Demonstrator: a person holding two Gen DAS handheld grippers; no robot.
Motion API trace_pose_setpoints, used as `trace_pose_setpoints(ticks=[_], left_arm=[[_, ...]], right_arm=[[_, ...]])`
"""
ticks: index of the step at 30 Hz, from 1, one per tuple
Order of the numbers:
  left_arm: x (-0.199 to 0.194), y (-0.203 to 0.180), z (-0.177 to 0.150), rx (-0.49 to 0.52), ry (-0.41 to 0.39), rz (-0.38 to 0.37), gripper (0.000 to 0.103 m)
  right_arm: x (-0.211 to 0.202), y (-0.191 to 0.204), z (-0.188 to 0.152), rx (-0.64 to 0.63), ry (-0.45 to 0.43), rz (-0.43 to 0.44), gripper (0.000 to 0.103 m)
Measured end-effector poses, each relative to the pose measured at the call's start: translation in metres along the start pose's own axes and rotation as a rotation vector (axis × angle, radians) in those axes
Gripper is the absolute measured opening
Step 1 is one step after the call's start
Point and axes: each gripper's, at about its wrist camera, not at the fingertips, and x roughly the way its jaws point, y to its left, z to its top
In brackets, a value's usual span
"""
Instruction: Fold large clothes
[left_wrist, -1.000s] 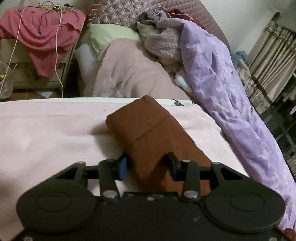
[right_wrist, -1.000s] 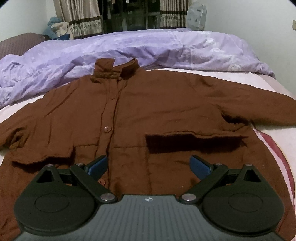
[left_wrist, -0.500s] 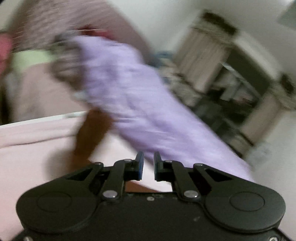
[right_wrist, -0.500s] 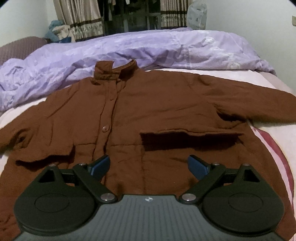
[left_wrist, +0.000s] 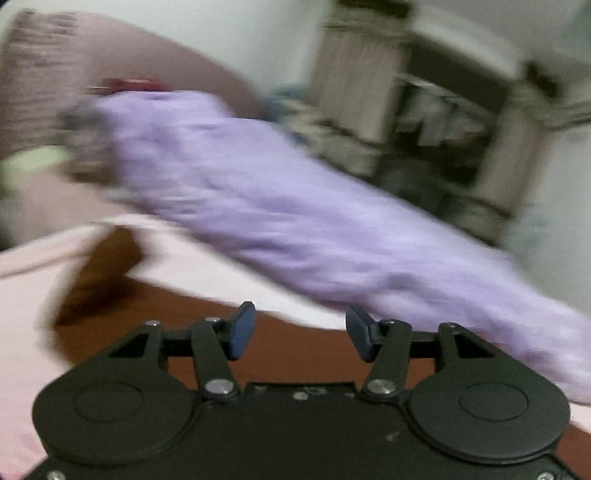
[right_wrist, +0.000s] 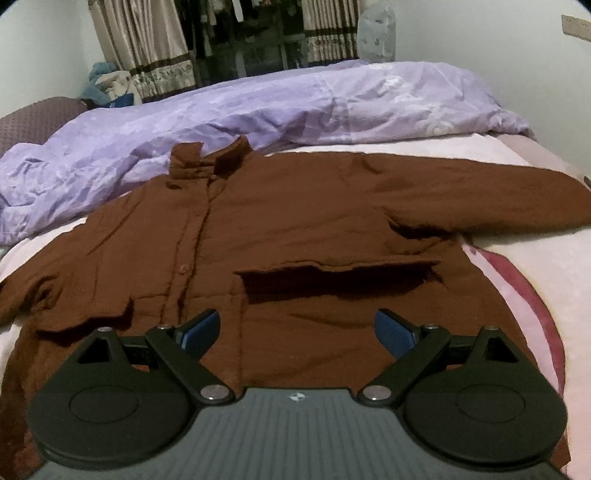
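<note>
Dim indoor light; left view motion-blurred (right sharp, edges bowed).

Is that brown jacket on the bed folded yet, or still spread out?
Spread out. The brown button-front jacket lies flat on the pink bed sheet, front up, collar toward the purple duvet, both sleeves stretched sideways.

no readable text anywhere

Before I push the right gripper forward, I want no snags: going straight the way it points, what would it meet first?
Probably the brown jacket itself: the right gripper, jaws open and empty, points down at its front panel near the pocket flap. Depth is hard to judge.
</note>
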Motion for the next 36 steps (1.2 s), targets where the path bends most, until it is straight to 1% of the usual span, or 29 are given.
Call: trace_pose_setpoints(ticks=[3, 4, 5, 6, 8, 9, 11, 14, 15, 16, 17, 18, 19, 22, 25, 27, 29, 31, 34, 36], left_arm=[[0.014, 0.053, 0.004, -0.006, -0.032, 0.232, 0.055], [0.020, 0.067, 0.005, -0.001, -0.039, 0.293, 0.056], [0.024, 0.077, 0.007, 0.001, -0.039, 0.338, 0.056], [0.029, 0.085, 0.009, 0.005, -0.035, 0.360, 0.056], [0.043, 0.098, 0.011, 0.017, -0.013, 0.380, 0.056], [0.052, 0.093, 0.012, 0.029, 0.000, 0.387, 0.056], [0.065, 0.097, 0.012, 0.061, 0.018, 0.406, 0.057], [0.087, 0.098, 0.013, 0.117, 0.018, 0.453, 0.056], [0.092, 0.100, 0.014, 0.126, 0.022, 0.458, 0.049], [0.096, 0.104, 0.015, 0.124, 0.033, 0.456, 0.033], [0.099, 0.108, 0.018, 0.110, 0.044, 0.442, 0.016], [0.101, 0.112, 0.020, 0.090, 0.059, 0.417, 0.004], [0.100, 0.115, 0.022, 0.074, 0.061, 0.404, 0.003], [0.089, 0.115, 0.027, 0.055, 0.028, 0.359, 0.002], [0.067, 0.106, 0.035, 0.018, -0.015, 0.251, 0.002], [0.052, 0.091, 0.042, 0.000, -0.038, 0.172, 0.002], [0.040, 0.068, 0.048, -0.009, -0.053, 0.097, 0.002], [0.027, 0.038, 0.051, -0.013, -0.063, -0.001, 0.002], [0.010, -0.015, 0.044, -0.007, -0.059, -0.142, 0.002], [0.004, -0.049, 0.033, -0.004, -0.029, -0.247, 0.002]], right_arm=[[0.006, 0.002, -0.001, 0.010, 0.012, 0.019, 0.103], [0.008, 0.004, -0.002, 0.007, 0.015, 0.023, 0.103], [0.010, 0.007, -0.002, 0.001, 0.019, 0.027, 0.103], [0.012, 0.010, -0.003, -0.007, 0.022, 0.030, 0.103], [0.014, 0.015, -0.004, -0.016, 0.030, 0.033, 0.103], [0.016, 0.018, -0.005, -0.021, 0.034, 0.035, 0.103], [0.017, 0.022, -0.005, -0.027, 0.039, 0.033, 0.103], [0.018, 0.027, -0.005, -0.038, 0.042, 0.025, 0.103], [0.019, 0.027, -0.005, -0.041, 0.042, 0.020, 0.103], [0.019, 0.028, -0.005, -0.043, 0.043, 0.018, 0.103], [0.020, 0.028, -0.005, -0.044, 0.044, 0.015, 0.103], [0.021, 0.027, -0.004, -0.044, 0.045, 0.011, 0.103], [0.022, 0.027, -0.004, -0.042, 0.048, 0.007, 0.103], [0.024, 0.027, -0.004, -0.038, 0.054, 0.007, 0.103], [0.023, 0.028, -0.005, -0.043, 0.052, 0.015, 0.103], [0.021, 0.027, -0.004, -0.042, 0.046, 0.022, 0.103], [0.019, 0.026, -0.004, -0.038, 0.041, 0.028, 0.103], [0.015, 0.024, -0.004, -0.033, 0.035, 0.037, 0.103], [0.008, 0.020, -0.004, -0.024, 0.025, 0.041, 0.103], [0.004, 0.015, -0.003, -0.017, 0.017, 0.039, 0.103]])
